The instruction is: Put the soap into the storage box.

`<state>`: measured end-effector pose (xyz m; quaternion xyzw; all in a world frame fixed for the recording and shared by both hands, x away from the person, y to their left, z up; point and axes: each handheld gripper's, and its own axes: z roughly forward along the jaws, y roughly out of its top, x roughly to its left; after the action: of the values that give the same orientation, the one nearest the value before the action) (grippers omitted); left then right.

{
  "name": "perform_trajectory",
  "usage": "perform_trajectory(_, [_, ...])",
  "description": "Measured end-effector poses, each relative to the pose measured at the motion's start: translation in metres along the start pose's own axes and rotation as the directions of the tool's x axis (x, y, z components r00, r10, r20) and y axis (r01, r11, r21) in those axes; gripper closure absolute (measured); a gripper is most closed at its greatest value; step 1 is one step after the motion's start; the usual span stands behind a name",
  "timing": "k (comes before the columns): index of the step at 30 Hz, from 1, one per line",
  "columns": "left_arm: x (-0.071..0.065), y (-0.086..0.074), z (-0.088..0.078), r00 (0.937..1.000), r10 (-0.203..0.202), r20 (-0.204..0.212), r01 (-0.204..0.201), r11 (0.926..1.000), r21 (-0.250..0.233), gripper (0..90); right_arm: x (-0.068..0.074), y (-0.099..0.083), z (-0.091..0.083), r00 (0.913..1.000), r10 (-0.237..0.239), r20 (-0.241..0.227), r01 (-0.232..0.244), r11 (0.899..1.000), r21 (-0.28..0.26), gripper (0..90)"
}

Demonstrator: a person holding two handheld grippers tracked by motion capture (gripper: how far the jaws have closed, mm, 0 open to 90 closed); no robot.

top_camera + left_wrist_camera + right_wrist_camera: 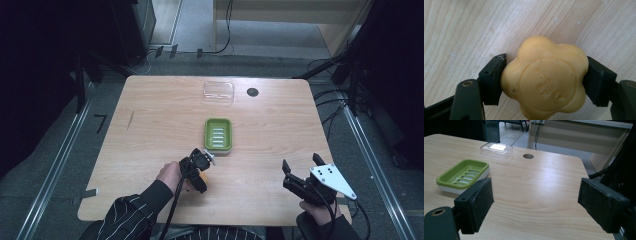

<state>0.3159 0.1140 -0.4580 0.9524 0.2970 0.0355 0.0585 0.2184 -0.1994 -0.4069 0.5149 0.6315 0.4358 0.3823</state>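
Observation:
A yellow flower-shaped soap bar (545,78) lies on the wooden table (150,130), and my left gripper (546,79) is shut on it, a black pad pressing each side. From the high view this gripper (200,167) points down at the front left of the table, just in front of a green soap dish (218,135), with a sliver of the soap (204,176) showing under it. The dish holds nothing. My right gripper (301,164) stands open at the front right with nothing between its pads (477,202).
A clear plastic lid (218,92) lies near the table's far edge, beside a round cable hole (252,92). In the right gripper view the green dish (462,176) is at the left and the lid (496,149) behind it. Cables trail on the floor at the right.

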Motion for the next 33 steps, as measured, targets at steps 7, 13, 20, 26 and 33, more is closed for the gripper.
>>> perform_trajectory(7, [0.004, -0.003, -0.002, 0.9999, -0.001, -0.012, 0.001, 0.9999, -0.011, 28.0, 0.000, 0.000, 0.000, 1.0000, -0.002, 0.003, 0.002, 1.000, 0.000, 13.7])
perform_trajectory(13, [0.004, -0.003, -0.007, 0.9997, 0.009, -0.021, -0.010, 0.9996, -0.027, 28.0, 0.000, 0.000, -0.001, 1.0000, 0.003, 0.005, -0.003, 1.000, 0.000, 13.7])
perform_trajectory(20, [0.003, -0.001, -0.011, 0.9998, 0.012, -0.016, -0.013, 0.9985, -0.053, 27.9, -0.001, -0.001, -0.001, 1.0000, 0.003, 0.008, -0.003, 1.000, -0.002, 13.7])
perform_trajectory(26, [0.004, 0.001, -0.013, 0.9995, 0.014, -0.027, -0.016, 0.9978, -0.064, 28.0, -0.003, -0.001, -0.001, 0.9999, 0.000, 0.011, 0.000, 1.000, -0.001, 13.7])
perform_trajectory(33, [0.008, 0.005, -0.014, 0.9993, 0.010, -0.037, -0.013, 0.9974, -0.071, 28.0, -0.004, -0.002, 0.001, 0.9999, 0.009, 0.009, -0.009, 1.000, 0.004, 13.7])
